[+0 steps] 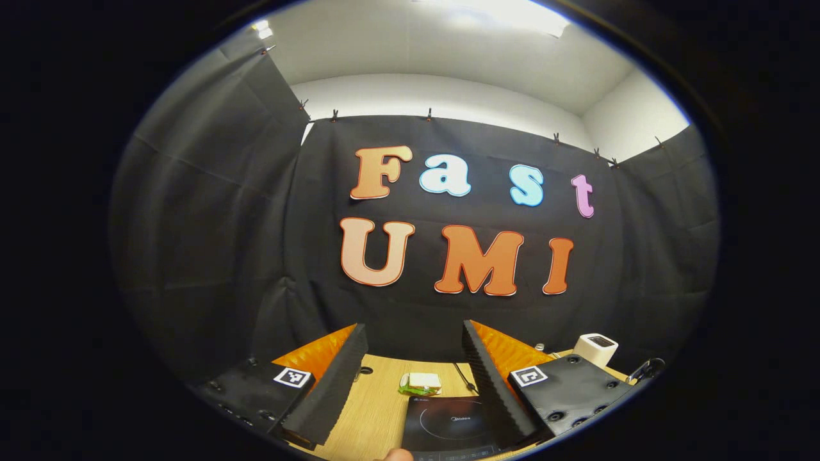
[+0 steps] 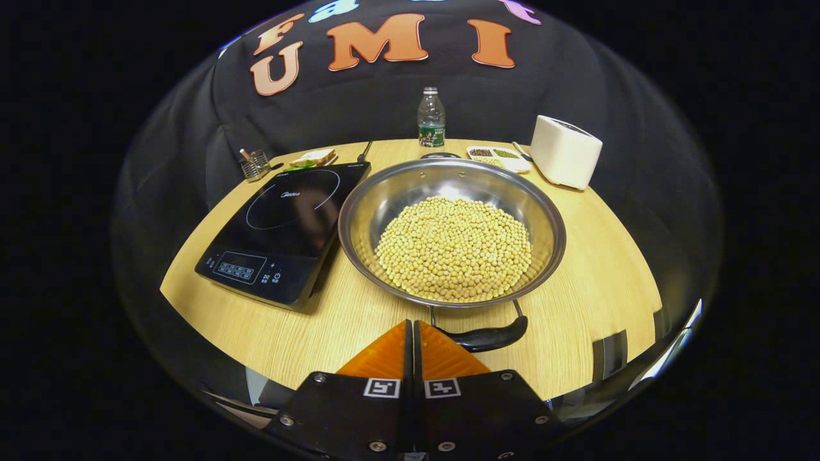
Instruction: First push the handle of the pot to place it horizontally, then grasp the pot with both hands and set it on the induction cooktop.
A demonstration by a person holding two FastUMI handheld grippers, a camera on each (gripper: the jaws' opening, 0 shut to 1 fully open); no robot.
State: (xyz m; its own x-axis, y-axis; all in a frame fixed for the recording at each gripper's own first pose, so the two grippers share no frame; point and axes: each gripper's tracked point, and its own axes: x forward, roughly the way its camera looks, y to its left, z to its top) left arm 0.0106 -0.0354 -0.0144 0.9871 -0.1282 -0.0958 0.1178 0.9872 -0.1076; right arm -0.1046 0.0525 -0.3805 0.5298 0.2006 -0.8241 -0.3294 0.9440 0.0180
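Observation:
A steel pot (image 2: 410, 192) full of soybeans (image 2: 455, 246) stands on the wooden table (image 2: 596, 269) in the right gripper view. To its left lies the black induction cooktop (image 2: 282, 224). The pot's near handle (image 2: 490, 336) points toward me, and a far handle (image 2: 439, 155) peeks over the back rim. My right gripper (image 2: 413, 323) is shut with nothing between its fingers, its tip just left of the near handle. In the left gripper view my left gripper (image 1: 413, 328) is held open above the table, with the cooktop (image 1: 451, 422) low between its fingers.
At the back of the table stand a water bottle (image 2: 431, 118), a white appliance (image 2: 565, 150), a divided dish of grains (image 2: 498, 157), a sandwich (image 2: 312, 158) and a wire holder (image 2: 255, 165). The cooktop's cable (image 1: 464, 378) runs backward.

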